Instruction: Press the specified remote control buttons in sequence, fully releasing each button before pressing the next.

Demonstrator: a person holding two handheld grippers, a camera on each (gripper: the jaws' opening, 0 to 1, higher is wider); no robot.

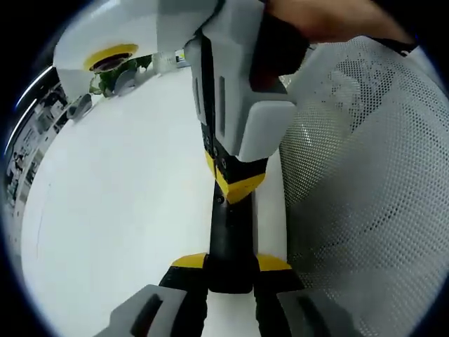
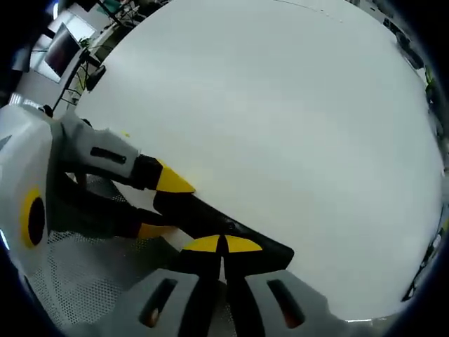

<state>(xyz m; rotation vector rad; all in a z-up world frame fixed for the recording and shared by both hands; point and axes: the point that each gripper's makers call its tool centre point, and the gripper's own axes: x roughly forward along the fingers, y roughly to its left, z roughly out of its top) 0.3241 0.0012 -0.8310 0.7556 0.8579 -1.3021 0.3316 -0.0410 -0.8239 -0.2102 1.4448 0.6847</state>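
My left gripper (image 1: pixel 230 270), low in the frame's centre, is clamped on the black remote control (image 1: pixel 229 242). My right gripper (image 2: pixel 223 245), jaws together, presses its tips onto it. One press is underway, I judge; count unknowable.

One long black remote control (image 1: pixel 229 242) is here. Two grey grippers with yellow tips hold it: the left gripper (image 1: pixel 230 270) and the right gripper (image 2: pixel 223 247). There is one big white table (image 2: pixel 280 119).
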